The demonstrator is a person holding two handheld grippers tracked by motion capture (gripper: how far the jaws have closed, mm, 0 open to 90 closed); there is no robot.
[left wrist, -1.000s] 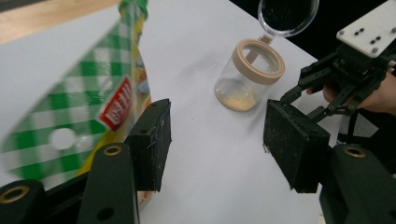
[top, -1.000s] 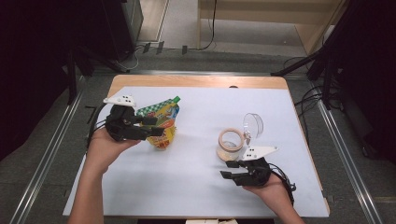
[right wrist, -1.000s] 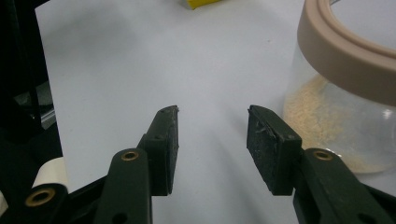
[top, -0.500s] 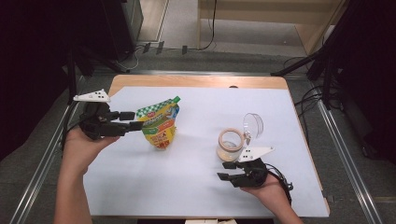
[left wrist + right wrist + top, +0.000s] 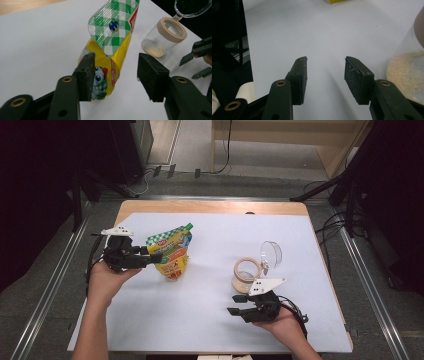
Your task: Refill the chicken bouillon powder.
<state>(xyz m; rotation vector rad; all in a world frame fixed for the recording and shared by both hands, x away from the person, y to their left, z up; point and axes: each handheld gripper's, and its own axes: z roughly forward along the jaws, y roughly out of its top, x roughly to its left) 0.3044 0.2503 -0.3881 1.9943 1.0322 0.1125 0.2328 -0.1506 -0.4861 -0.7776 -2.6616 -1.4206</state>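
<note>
A: Pouch (image 5: 171, 256) stands upright on the left half of the worktop (image 5: 200, 320), green-checked top, yellow body. Left gripper (image 5: 154, 259) is at it from the left side.

B: Grip state?

A: Jaws have just been closing, and the pouch sits between them. In the left gripper view the left pad is at the pouch's (image 5: 110, 57) lower edge, touching or just short of it, can't tell which; the right pad stands clear, white worktop showing in the gap. So apart, not clamped.

B: Right side?

A: Right gripper (image 5: 234, 311) rests low near the front right of the worktop, hand (image 5: 282, 327) under it, jaws pointing left. Right gripper view: pads apart, nothing between them, just bare white surface (image 5: 324, 37).

B: Beyond the grippers?

A: Clear jar (image 5: 245, 276) with a tan rim, just behind the right gripper, well apart from the pouch. Hinged clear lid (image 5: 271, 254) is flipped open, standing up behind the rim. Pale crumbly powder in the bottom, seen in the left gripper view (image 5: 153, 50). Worktop is white sheet over a wooden board (image 5: 210, 208), wood showing along the far edge.
</note>
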